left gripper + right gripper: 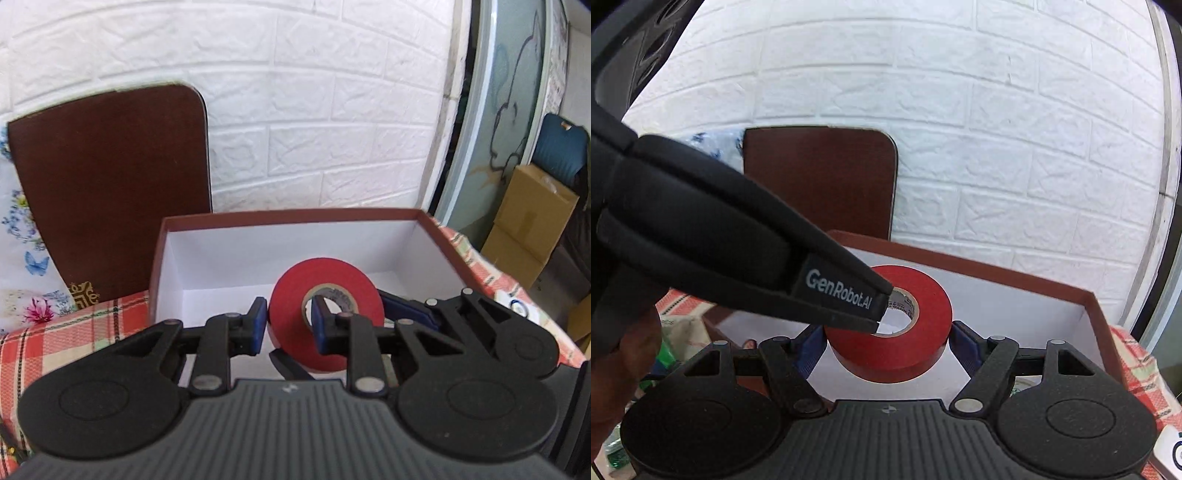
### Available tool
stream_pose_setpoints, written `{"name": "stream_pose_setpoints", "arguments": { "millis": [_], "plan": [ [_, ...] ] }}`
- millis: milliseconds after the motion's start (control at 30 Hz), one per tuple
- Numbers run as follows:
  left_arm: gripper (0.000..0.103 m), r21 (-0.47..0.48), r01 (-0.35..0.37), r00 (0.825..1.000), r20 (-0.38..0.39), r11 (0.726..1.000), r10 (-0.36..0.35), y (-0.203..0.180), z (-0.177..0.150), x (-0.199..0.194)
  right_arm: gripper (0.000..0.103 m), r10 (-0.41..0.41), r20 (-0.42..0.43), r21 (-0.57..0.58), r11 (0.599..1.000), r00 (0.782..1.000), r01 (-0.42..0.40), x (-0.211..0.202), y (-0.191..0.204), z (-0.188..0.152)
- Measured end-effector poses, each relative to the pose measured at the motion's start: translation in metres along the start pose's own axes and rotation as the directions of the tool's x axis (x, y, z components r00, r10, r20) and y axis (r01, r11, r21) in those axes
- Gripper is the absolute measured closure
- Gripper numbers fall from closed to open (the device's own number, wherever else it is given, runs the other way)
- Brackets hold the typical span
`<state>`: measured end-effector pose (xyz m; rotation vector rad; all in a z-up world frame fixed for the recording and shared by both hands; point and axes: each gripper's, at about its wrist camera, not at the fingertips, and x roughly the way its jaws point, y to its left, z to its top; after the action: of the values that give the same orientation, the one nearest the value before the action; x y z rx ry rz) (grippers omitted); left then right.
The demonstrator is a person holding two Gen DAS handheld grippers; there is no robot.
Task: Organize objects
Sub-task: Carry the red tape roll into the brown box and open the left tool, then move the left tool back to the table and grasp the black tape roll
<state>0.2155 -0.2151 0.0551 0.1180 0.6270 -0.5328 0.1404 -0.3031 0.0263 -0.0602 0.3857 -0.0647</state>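
Red tape roll (890,325) flat, hole upward

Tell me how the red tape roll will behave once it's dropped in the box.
Round rim, so the tape roll would likely roll if landed on edge. It looks stiff, seemingly undented between the right gripper's fingers.

Red tape roll (325,314), grey-tan cardboard core, tilted on edge above the box interior, toward its 6 o'clock wall. Box (295,216): open, maroon outside, white lining, long side lying 9-to-3 o'clock.
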Motion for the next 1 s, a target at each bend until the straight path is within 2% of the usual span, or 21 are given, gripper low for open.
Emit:
{"name": "stream_pose_setpoints", "arguments": {
  "millis": [133, 333, 400, 567, 667, 1000],
  "plan": [
    [0.071, 0.001, -0.032, 0.999, -0.029, 0.999, 0.032, -0.002, 0.001, 0.013, 0.031, 0.004, -0.019, 0.051, 0.999, 1.0, -0.003, 0.012, -0.006, -0.007],
    [0.05, 0.042, -0.121, 0.993, -0.006, 0.992, 0.121, -0.002, -0.002, 0.008, 0.031, -0.018, -0.027, 0.105, 0.994, 0.999, 0.021, 0.01, -0.014, -0.015],
    [0.046, 0.045, -0.142, 0.99, 0.001, 0.989, 0.142, -0.002, -0.002, 0.005, 0.031, -0.027, -0.03, 0.106, 0.994, 0.999, 0.03, 0.006, -0.013, -0.018],
    [0.043, 0.067, -0.183, 0.983, 0.007, 0.981, 0.183, -0.003, -0.007, -0.006, 0.031, -0.036, -0.031, 0.119, 0.992, 0.999, 0.04, 0.005, -0.012, -0.023],
    [0.042, 0.068, -0.204, 0.979, 0.01, 0.977, 0.204, -0.001, -0.011, -0.015, 0.031, -0.048, -0.032, 0.134, 0.99, 0.998, 0.052, 0.008, -0.028, -0.02],
    [0.04, 0.034, -0.24, 0.97, 0.04, 0.97, 0.238, 0.004, -0.031, -0.069, 0.03, -0.057, 0.053, 0.193, 0.98, 0.997, 0.046, -0.058, -0.015, -0.026]
  ]
}}
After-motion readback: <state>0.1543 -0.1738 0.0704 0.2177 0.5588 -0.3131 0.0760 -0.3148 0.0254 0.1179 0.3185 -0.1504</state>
